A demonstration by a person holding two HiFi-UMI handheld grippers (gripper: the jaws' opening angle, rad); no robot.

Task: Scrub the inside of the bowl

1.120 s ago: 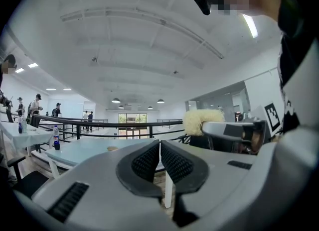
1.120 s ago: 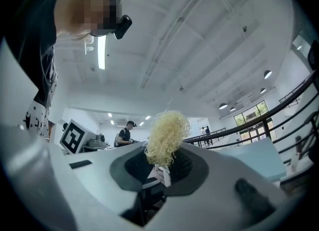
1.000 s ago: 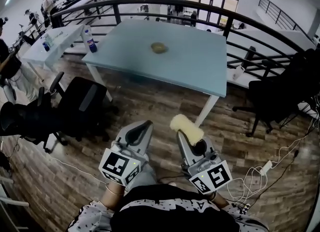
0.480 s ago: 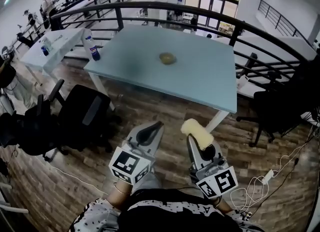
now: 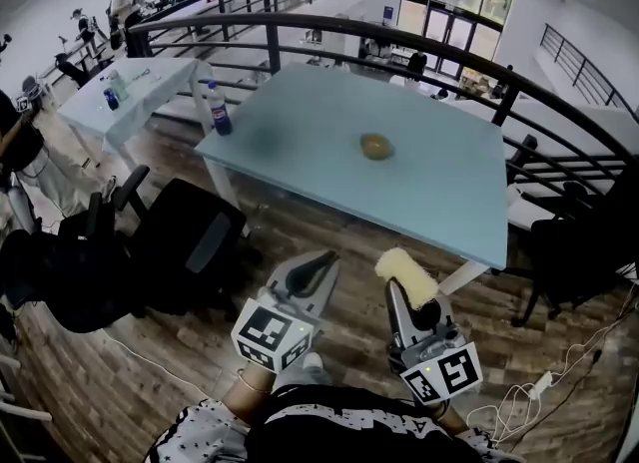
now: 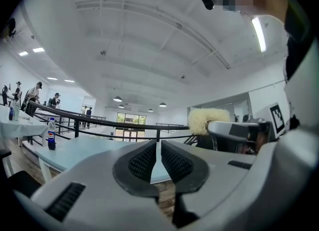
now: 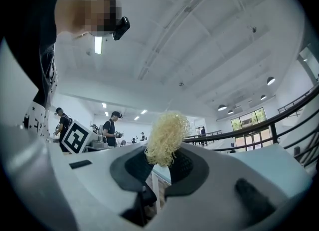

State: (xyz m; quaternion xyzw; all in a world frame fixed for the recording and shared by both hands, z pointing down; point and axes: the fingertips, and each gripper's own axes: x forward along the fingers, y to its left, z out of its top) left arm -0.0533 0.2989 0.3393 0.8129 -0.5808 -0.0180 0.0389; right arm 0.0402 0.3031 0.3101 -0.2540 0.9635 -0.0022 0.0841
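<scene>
A small yellowish bowl sits alone near the middle of the pale blue table, well ahead of both grippers. My left gripper is held level over the wooden floor, jaws shut with nothing between them. To its right, my right gripper is shut on a pale yellow fibrous scrubber, which sticks up from between the pads as a frizzy tuft. The scrubber also shows at the right of the left gripper view. Both grippers are short of the table's near edge.
A black office chair stands left of me by the table's corner. A drink bottle stands on the table's far left edge. A black railing curves behind the table. Another chair and cables are at the right. People stand at far left.
Both grippers and my view have moved forward toward the table. The bowl and table now sit lower and larger in the head view. The jaws stay as they were.
</scene>
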